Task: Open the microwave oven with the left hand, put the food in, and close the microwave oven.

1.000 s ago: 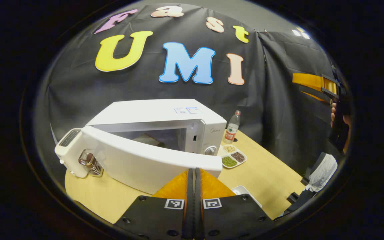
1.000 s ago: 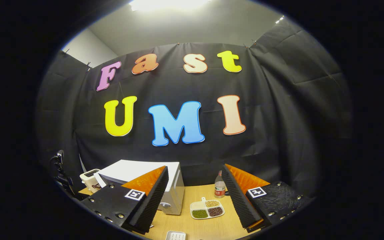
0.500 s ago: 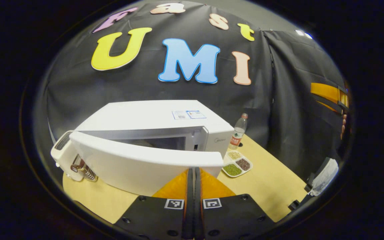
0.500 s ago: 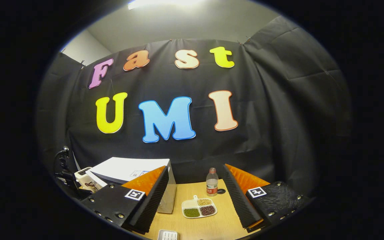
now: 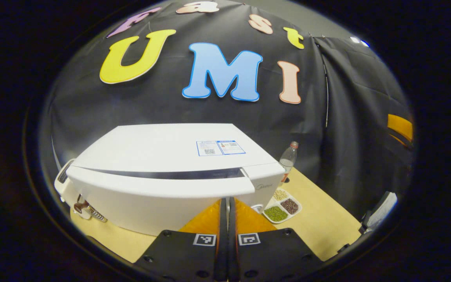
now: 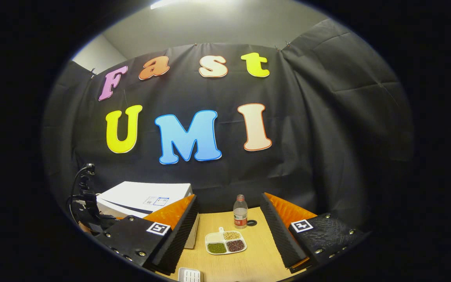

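At the far left of the wooden table (image 5: 319, 227) in the left gripper view, a white toaster (image 5: 62, 181) peeks out behind the microwave oven (image 5: 163, 156), with a small metal-ribbed object (image 5: 88, 209) just beside it; what that object is I cannot tell. The microwave's door (image 5: 159, 196) stands nearly shut: a thin dark gap runs along its top edge, wider toward the right, the latch side, so the hinge is on the left. The food is not visible; judging by the door's position it is probably already inside, though the cavity is hidden.

The left gripper (image 5: 227, 203) is closed with its fingers pressed together and nothing between them, its tips right at the door's front near the right end. That is the relation the coming move turns on: the door lies straight ahead of these fingers, its long axis running left to right across them, so a push forward and away should seat the latch. This gripper is much the nearer to the door.

Right of the microwave sit a three-compartment dish of beans (image 5: 282, 205) and, farther back, a plastic bottle (image 5: 288, 158).

In the right gripper view, the right gripper (image 6: 229, 235) is held spread open and empty, high above the table and well apart from the microwave, with the dish and bottle ahead of it and a small white tray (image 6: 189, 275) near the bottom edge.
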Motion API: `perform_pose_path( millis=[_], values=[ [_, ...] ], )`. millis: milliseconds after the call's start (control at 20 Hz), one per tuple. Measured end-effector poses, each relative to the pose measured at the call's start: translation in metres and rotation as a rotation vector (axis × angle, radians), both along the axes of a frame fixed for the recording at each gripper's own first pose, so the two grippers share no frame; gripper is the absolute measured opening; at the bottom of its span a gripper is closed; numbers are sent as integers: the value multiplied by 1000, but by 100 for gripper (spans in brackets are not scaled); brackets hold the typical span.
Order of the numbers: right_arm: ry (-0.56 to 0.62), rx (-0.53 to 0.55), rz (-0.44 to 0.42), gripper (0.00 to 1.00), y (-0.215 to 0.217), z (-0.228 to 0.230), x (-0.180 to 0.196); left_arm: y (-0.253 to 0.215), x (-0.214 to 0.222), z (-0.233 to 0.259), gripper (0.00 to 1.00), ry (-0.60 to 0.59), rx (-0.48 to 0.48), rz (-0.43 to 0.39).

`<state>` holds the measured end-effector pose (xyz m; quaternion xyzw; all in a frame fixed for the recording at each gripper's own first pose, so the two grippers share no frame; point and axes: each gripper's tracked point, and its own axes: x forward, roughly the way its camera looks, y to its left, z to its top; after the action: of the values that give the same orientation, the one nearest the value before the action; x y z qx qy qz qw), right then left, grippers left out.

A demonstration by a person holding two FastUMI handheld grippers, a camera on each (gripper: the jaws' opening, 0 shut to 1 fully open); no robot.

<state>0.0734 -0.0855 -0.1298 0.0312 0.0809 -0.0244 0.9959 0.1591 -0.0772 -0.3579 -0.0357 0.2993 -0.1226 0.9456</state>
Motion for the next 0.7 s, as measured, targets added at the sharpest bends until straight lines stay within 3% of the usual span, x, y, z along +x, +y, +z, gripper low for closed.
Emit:
perform_pose_path(
  millis=[100, 250, 550, 700],
  values=[
    [10, -4, -8, 96, -3, -4, 0, -8, 1, -3, 7, 32, -36, -12],
    [13, -8, -24, 96, -7, -5, 1, -8, 2, -4, 7, 9, -2, -34],
    [1, -29, -21, 96, 0, 3, -3, 5, 12, -12, 7, 33, -61, 27],
    [-2, -30, -3, 96, 11, 7, -5, 20, 9, 7, 7, -12, -30, 62]
  ],
)
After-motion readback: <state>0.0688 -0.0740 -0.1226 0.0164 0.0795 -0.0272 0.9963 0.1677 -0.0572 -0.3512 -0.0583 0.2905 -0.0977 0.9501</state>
